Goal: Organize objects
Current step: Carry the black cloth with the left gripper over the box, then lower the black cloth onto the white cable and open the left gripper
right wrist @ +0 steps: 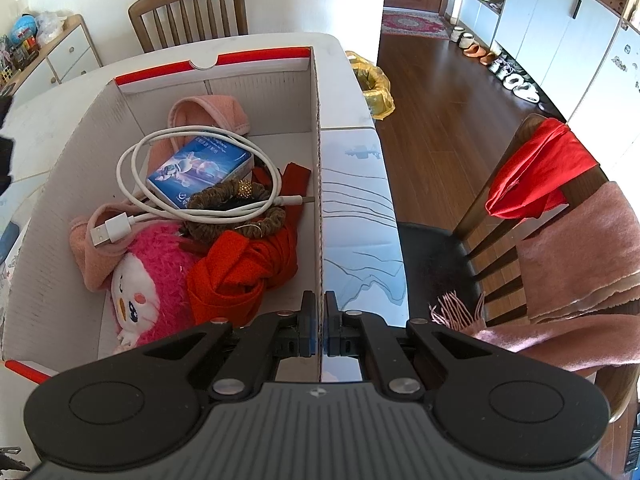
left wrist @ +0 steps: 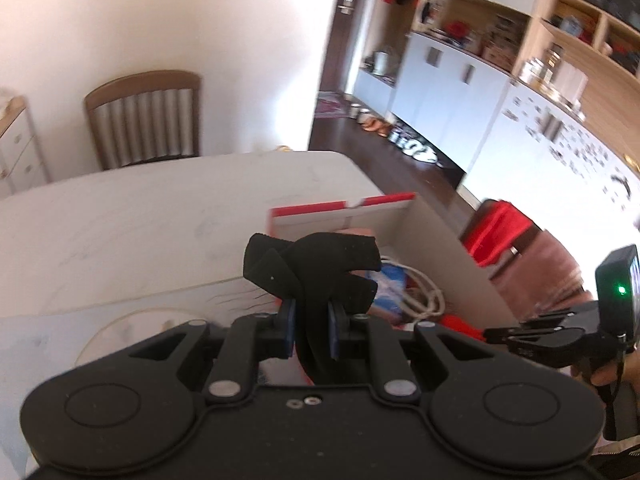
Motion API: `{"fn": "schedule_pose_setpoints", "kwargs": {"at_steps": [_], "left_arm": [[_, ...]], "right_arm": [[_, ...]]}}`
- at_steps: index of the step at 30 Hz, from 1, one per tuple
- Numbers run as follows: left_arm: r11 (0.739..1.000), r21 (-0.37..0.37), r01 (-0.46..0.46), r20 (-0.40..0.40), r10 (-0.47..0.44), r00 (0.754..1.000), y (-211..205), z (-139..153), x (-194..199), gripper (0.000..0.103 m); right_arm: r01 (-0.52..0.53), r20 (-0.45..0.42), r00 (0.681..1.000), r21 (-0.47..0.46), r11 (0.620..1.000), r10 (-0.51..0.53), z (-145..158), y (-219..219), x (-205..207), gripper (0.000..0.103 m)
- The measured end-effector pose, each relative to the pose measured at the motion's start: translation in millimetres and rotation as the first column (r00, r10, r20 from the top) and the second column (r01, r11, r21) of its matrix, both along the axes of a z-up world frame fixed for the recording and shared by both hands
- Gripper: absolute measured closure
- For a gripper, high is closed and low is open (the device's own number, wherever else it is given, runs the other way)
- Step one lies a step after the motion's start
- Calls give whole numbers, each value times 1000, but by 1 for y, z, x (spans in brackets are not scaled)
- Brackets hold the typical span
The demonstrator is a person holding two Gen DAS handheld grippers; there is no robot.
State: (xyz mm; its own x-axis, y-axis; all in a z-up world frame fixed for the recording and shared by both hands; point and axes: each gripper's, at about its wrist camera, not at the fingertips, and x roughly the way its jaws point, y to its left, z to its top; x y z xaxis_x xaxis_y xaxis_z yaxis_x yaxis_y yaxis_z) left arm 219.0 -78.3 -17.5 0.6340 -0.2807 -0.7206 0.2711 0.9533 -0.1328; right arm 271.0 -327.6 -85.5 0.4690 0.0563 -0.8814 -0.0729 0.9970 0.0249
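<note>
Upright, the black cloth (left wrist: 310, 268) stands between the left gripper (left wrist: 311, 334) jaws.

A white table (right wrist: 352, 184) carries an open cardboard box (right wrist: 256, 76). A thin printed sheet (right wrist: 356, 240) lies beside it.

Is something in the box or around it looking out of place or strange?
Nothing looks damaged or spilled. The box holds a loose jumble: white cable draped over a blue carton, a plush toy lying tipped.
</note>
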Motion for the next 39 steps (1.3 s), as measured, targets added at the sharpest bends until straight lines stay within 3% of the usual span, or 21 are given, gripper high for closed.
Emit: {"fn": "schedule_pose_setpoints", "kwargs": {"at_steps": [9,18,26,39], "left_arm": [[987,69,144,10,-145,989,-62,-1,19,89],[950,158,269,-33,-267,963,-118,-19,38,89],[929,213,302,-121,-282,952,-137,-50,60,89],[918,235,320,-192,-279,941,-139,-74,74,84]], "right_arm": [[0,2,1000,-1,1000,0,-2,12,3,100],[-3,3,1000,3,1000,3,-3,13,4,100],[-3,3,1000,5,1000,3,-3,14,5,100],[1,1,1000,12,1000,-1,-4,15,6,100]]}}
